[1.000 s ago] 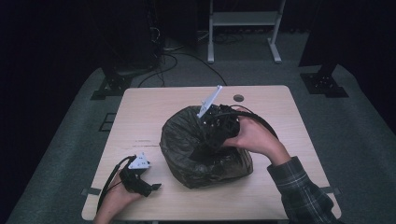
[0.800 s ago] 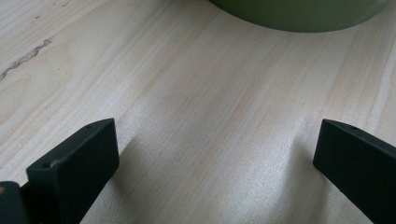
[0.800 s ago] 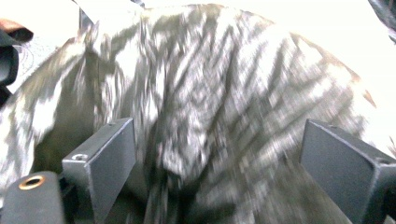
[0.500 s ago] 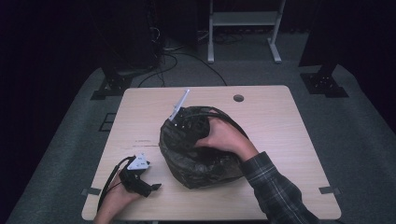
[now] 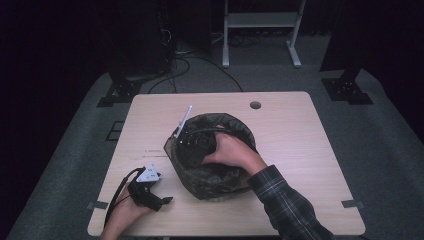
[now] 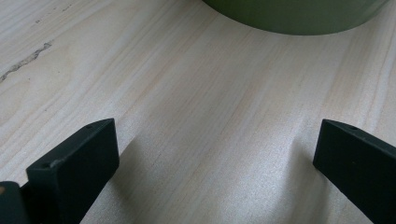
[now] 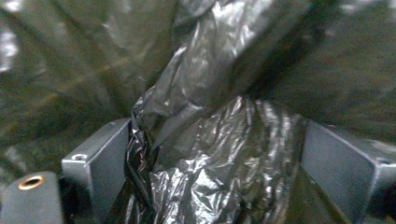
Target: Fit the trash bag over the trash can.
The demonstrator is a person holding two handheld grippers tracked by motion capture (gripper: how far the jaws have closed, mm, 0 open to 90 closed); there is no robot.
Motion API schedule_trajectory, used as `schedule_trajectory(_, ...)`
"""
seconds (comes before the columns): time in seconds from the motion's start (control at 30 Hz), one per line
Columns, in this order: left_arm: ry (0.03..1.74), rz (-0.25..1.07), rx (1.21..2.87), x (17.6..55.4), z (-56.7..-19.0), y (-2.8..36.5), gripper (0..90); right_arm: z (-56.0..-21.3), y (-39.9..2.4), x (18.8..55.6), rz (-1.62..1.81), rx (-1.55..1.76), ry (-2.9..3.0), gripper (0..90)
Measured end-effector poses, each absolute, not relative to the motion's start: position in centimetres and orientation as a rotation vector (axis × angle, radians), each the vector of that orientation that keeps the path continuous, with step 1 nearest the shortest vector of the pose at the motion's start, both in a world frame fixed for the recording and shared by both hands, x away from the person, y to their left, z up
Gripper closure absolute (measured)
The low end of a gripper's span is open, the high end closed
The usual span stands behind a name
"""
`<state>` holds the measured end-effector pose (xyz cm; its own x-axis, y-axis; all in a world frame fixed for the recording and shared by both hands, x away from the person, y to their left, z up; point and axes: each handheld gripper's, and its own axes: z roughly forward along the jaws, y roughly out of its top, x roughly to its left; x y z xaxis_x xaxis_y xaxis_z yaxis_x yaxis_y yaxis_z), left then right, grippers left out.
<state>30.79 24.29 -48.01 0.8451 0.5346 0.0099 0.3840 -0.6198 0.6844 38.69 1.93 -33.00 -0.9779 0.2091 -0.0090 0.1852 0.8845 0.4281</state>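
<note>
Since a second ago, the right hand has swung its gripper from the bin's far right rim across to the left and down into the bag; the left hand has stayed put.

High view: the right gripper (image 5: 192,137) is sunk inside a round green bin (image 5: 200,187) lined with a thin black plastic bag (image 5: 235,127), at the middle of the wooden table (image 5: 300,150). The left gripper (image 5: 147,187) lies idle near the table's front left corner, well apart from the work. Dark carpet, cables and a white stand lie beyond the table in a dim room.

Left gripper view: the jaws stand wide apart over bare, pale wood, empty, with the bin's green wall (image 6: 294,18) just ahead.

Right gripper view: the jaws stand apart with a crumpled fold of the bag (image 7: 210,158) bunched between them, touching the left jaw; it looks not yet pinched.

The film is likely feather-light, limp and slippery, and apt to tear under a hard tug. A bunched fold or the rim edge appears the safest hold; the bin looks stiff enough to stay put.
</note>
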Motion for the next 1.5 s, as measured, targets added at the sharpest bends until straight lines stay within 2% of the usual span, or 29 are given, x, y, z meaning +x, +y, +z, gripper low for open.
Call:
schedule_trajectory(0.23,0.662,0.283,2.29,30.7,-48.2,24.4,0.0,-29.9,-0.7,38.1,0.813,0.333,2.909,9.4)
schedule_trajectory(0.5,0.66,0.292,2.273,30.6,-48.3,24.5,0.0,-26.9,-5.9,37.4,1.036,0.373,2.8,9.4)
schedule_trajectory(0.83,0.659,0.29,2.273,30.6,-48.3,24.5,0.0,-25.3,-13.3,35.3,1.182,0.459,2.66,9.4)
schedule_trajectory(1.07,0.658,0.29,2.273,30.6,-48.3,24.5,0.0,-26.2,-17.7,33.7,1.243,0.532,2.585,9.4)
schedule_trajectory(1.5,0.656,0.289,2.276,30.6,-48.3,24.5,0.0,-32.9,-24.4,30.1,1.292,0.711,2.439,9.4)
